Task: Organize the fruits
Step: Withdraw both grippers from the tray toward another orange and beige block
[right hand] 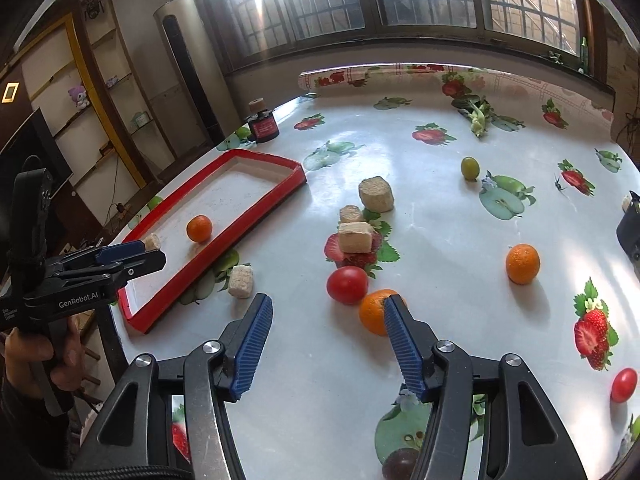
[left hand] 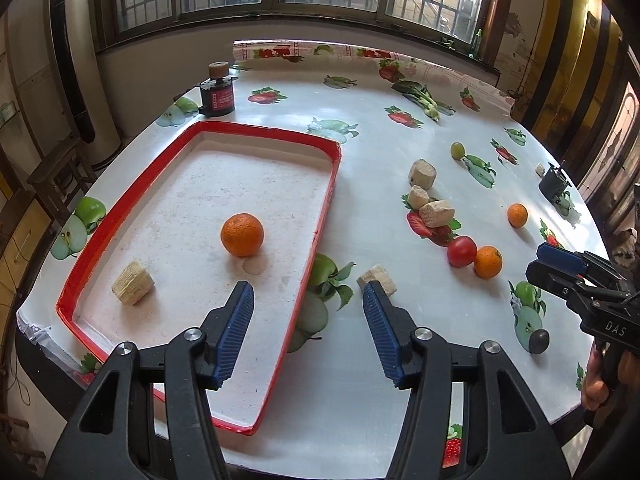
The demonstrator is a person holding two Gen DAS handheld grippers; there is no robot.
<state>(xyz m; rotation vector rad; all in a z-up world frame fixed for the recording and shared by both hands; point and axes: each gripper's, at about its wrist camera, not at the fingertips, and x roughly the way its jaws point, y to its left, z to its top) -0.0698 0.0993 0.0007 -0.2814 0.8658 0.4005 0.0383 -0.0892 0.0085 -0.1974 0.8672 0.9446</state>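
Two wide-open grippers over the fruit table

We hold the left gripper (left hand: 308,304) above the red tray's (left hand: 326,208) near edge, jaws wide, with an orange (left hand: 242,234) inside the tray. Only our right gripper's (right hand: 328,322) view, jaws wide too, shows a small red tomato (right hand: 624,385) by the table's (right hand: 440,208) right edge.

Colours on the fruit-print table

The tablecloth (left hand: 360,168) is glossy white, printed with red strawberries and green apples. A red-rimmed tray (left hand: 328,200) with a speckled off-white floor holds one orange mandarin (left hand: 242,234) and a beige block (left hand: 133,283). Both grippers' fingers (right hand: 252,344) are ribbed blue on black frames.
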